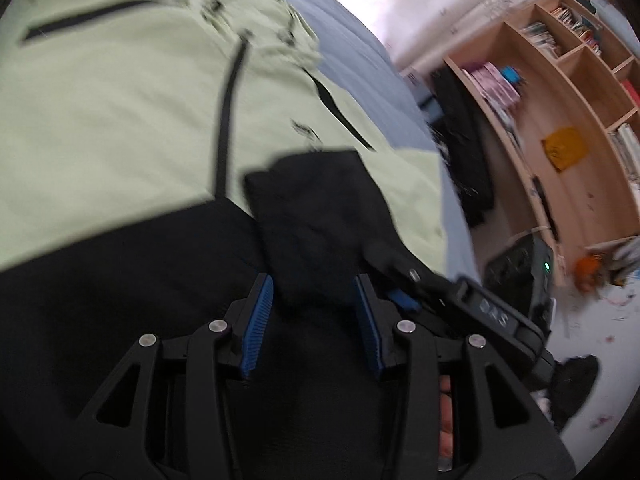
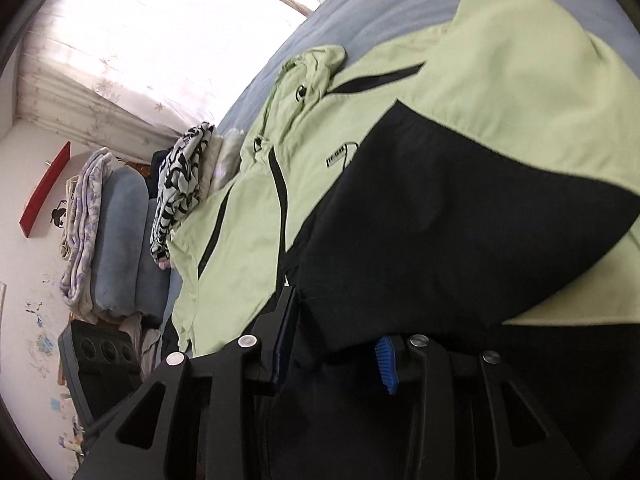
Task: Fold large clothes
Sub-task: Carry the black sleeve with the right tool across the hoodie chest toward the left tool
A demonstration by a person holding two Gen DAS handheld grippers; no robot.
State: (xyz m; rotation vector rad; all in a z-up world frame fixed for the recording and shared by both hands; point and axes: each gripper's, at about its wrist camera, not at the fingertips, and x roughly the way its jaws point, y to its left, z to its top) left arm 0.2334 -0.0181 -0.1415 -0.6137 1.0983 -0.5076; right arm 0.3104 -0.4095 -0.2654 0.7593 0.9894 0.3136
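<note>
A light green and black jacket [image 1: 120, 100] [image 2: 500, 80] lies spread on a blue-grey bed [image 1: 360, 40] [image 2: 380, 8]. One black sleeve [image 1: 320, 220] [image 2: 440, 220] is laid across its front. In the left wrist view the sleeve's end lies between the fingers of my left gripper [image 1: 312, 284], whose jaws stand apart without squeezing the cloth. Just to its right, one blue pad [image 1: 404, 300] of the right gripper shows. In the right wrist view my right gripper [image 2: 336, 316] is open, and the sleeve's cuff rests loosely between its pads.
A wooden bookshelf [image 1: 560, 100] stands beyond the bed's edge, with dark clothing [image 1: 464, 140] hanging and a dark device [image 1: 520, 272] on the floor. Folded blankets [image 2: 116, 240], a black-and-white patterned cloth [image 2: 180, 184] and a dark crate [image 2: 100, 360] sit at the bed's other side.
</note>
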